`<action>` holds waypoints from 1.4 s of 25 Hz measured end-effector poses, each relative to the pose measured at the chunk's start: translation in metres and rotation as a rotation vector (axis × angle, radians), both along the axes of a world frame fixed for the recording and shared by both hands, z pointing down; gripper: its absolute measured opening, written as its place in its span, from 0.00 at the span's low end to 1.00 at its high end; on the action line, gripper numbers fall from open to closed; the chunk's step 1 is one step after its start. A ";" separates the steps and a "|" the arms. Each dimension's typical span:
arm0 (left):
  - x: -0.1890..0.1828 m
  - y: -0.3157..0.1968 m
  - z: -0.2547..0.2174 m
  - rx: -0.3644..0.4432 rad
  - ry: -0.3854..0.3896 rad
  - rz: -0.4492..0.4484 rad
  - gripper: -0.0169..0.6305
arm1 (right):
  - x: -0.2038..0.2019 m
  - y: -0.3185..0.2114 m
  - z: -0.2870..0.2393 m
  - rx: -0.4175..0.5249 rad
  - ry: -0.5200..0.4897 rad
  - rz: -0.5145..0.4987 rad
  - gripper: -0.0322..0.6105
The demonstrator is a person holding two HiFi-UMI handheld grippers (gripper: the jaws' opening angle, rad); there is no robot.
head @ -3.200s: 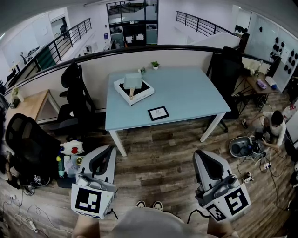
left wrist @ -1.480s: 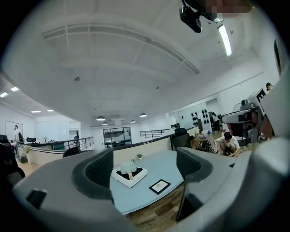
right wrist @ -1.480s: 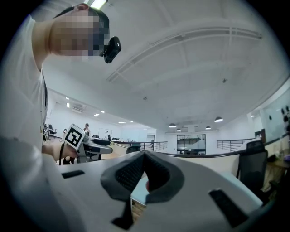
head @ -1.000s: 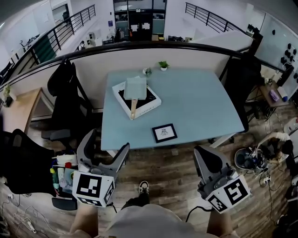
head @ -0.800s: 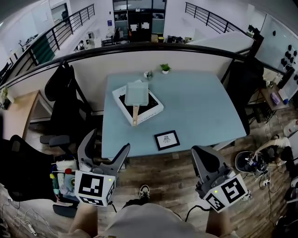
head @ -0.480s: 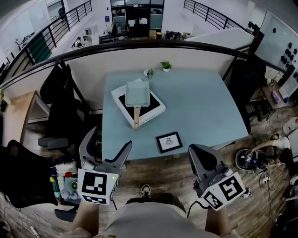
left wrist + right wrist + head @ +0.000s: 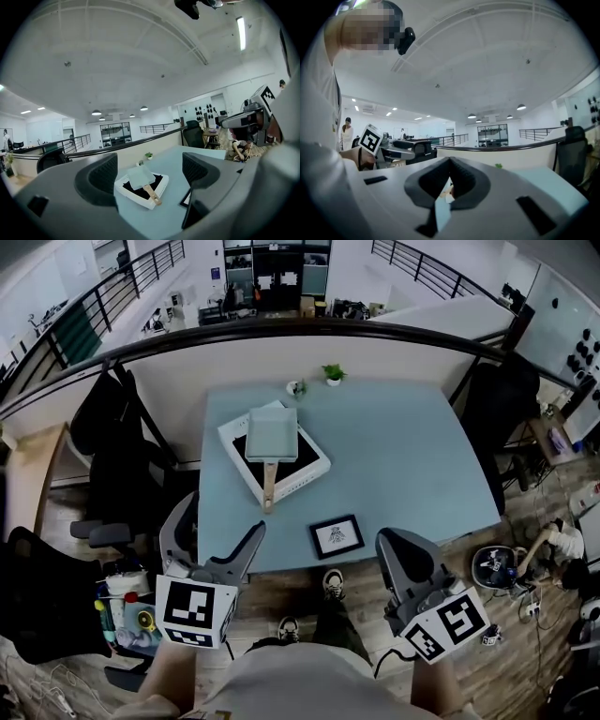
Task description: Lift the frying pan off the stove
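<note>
Stands closer to the pale blue table (image 7: 403, 456) than 3.2 s ago, and slightly closer than 0.5 s ago, near edge now just ahead of both grippers. Has 1 shoe (image 7: 333, 583) forward at that edge, not there 0.5 s ago.

Holds the left gripper (image 7: 221, 521) low by the table's near left corner, fingers spread wide with nothing between them, as 0.5 s ago but unlike the closed pair of 3.2 s ago. Holds the right gripper (image 7: 398, 554) off the near right part of the edge, fingers pressed together at the tips on nothing.

Leaves the frying pan (image 7: 272, 434) as before: square, pale, flat on the white stove (image 7: 305, 472) at the table's left half, wooden handle (image 7: 269, 486) pointing toward the near edge, well apart from both grippers. Frames pan and stove far off between the spread fingers in the left gripper view.

Also on the table: 1 black-framed card (image 7: 337, 535) near the front edge and 1 small potted plant (image 7: 332, 373) at the far edge.

Beyond the table, a low white wall under a curved black rail (image 7: 281, 329). Black office chairs (image 7: 112, 446) to the left, a trolley with bottles (image 7: 127, 601) beside the left gripper, wood-plank floor (image 7: 281, 592) underfoot, and a person crouched on the floor (image 7: 553, 542) at far right.
</note>
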State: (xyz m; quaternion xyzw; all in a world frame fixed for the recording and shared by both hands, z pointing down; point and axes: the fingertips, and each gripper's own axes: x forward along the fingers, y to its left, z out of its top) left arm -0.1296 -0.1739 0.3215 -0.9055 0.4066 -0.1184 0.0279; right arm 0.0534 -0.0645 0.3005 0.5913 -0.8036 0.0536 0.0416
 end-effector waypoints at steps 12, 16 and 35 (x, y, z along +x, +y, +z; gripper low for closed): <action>0.062 -0.064 0.008 -0.041 -0.013 -0.058 0.67 | 0.063 -0.093 -0.003 0.001 -0.015 -0.107 0.05; 0.076 -0.093 0.011 -0.050 -0.024 -0.122 0.67 | 0.088 -0.131 0.000 -0.013 0.000 -0.163 0.05; 0.112 -0.153 0.032 -0.134 -0.128 -0.387 0.67 | 0.137 -0.263 0.034 -0.080 -0.073 -0.431 0.05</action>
